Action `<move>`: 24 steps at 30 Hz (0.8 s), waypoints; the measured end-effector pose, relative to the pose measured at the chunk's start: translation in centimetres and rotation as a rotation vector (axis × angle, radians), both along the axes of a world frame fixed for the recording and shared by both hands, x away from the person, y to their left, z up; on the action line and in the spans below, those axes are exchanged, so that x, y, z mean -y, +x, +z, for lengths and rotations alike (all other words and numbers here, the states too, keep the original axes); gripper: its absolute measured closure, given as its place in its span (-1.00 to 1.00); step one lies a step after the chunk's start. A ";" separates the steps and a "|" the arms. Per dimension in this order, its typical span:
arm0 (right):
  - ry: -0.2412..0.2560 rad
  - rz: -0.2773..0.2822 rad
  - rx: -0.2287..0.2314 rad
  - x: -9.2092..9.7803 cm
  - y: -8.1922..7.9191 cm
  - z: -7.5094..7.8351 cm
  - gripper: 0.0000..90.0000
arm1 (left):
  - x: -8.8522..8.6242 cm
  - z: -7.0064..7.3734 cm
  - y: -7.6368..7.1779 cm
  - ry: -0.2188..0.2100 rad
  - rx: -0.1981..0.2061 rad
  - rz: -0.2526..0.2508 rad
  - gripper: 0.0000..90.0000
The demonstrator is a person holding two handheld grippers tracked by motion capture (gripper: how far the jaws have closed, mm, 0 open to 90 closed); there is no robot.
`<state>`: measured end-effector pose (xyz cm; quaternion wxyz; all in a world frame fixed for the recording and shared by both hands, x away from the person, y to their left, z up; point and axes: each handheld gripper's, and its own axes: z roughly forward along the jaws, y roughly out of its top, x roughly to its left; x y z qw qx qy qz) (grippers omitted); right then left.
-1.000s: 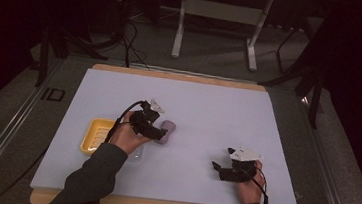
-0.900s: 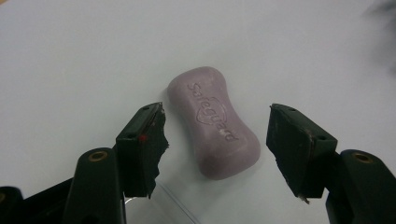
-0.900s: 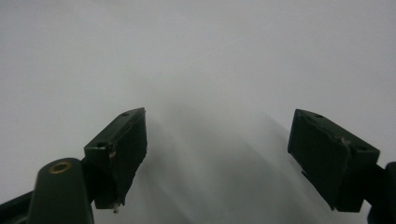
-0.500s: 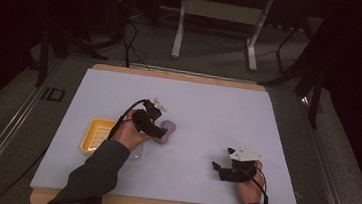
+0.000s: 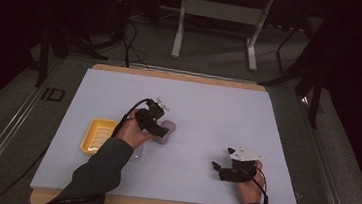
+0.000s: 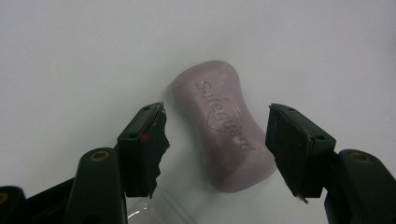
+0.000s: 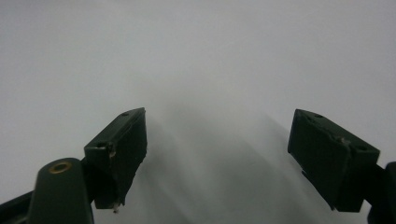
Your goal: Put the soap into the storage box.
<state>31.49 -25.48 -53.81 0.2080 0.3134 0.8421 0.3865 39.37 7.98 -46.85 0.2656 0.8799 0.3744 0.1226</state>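
1. A pale purple, waisted bar of soap (image 6: 224,135) with a name and shield stamped into its top is lying flat on the white table sheet (image 5: 208,109), somewhat left of the middle and about halfway between the near and far edges; in the high view the soap (image 5: 167,129) is showing just past the left gripper.
2. The left gripper (image 6: 215,140) is hanging over the soap with its black jaws spread wide, one on each side of the bar's nearer end, and neither pad is touching it; in the high view this gripper (image 5: 158,130) is lying in the person's left hand (image 5: 133,132), its cable looping back toward the sleeve.
3. A clear plastic piece (image 6: 159,212) is glinting on the sheet just under the left gripper's jaws, close to the soap's near end; what it is cannot be told.
4. A yellow ribbed plastic soap dish (image 5: 98,135) is sitting on the sheet just left of that hand, toward the left edge.
5. The right gripper (image 7: 217,149) is resting low near the near right corner, well apart from the soap, its jaws spread wide over bare sheet and pinching nothing; in the high view it (image 5: 220,168) is sitting in the right hand (image 5: 246,186).
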 end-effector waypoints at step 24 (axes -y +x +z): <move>0.003 0.001 0.000 0.0 0.0 0.0 -0.57 | 0.7 -0.6 1.5 0.019 -0.035 0.002 -0.17</move>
